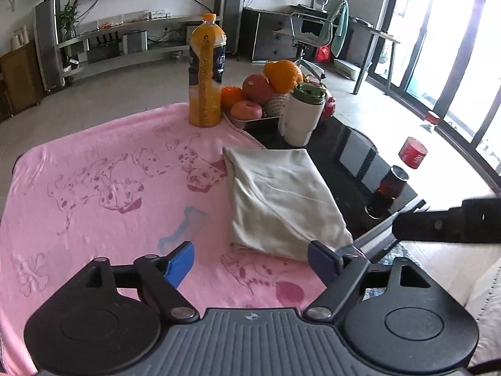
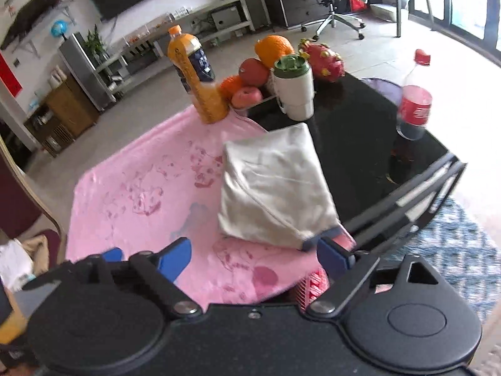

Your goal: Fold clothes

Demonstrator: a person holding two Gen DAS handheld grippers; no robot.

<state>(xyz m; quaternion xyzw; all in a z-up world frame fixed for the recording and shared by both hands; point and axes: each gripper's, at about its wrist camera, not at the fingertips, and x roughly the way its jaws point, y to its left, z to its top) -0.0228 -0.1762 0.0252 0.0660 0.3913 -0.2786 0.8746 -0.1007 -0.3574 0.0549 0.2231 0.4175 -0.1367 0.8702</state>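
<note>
A pink towel (image 1: 109,188) printed with spotted dogs covers the left part of the dark bench (image 1: 350,150). An orange juice bottle (image 1: 205,72) stands at its far edge, with a fruit bowl (image 1: 266,94) and a white cup (image 1: 302,112) to the right. The folded cream cloth (image 1: 281,197) lies on the towel's right side, partly over the bare bench. The left tongs (image 1: 250,263) and right tongs (image 2: 253,258) both gape wide above the near edge, holding nothing. A cola bottle (image 2: 413,106) stands far right.

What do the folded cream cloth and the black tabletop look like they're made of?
The folded cream cloth looks like soft woven fabric, matte, with creases and a stitched seam. The black tabletop is probably glass or polished stone: glossy, mirroring the windows.
</note>
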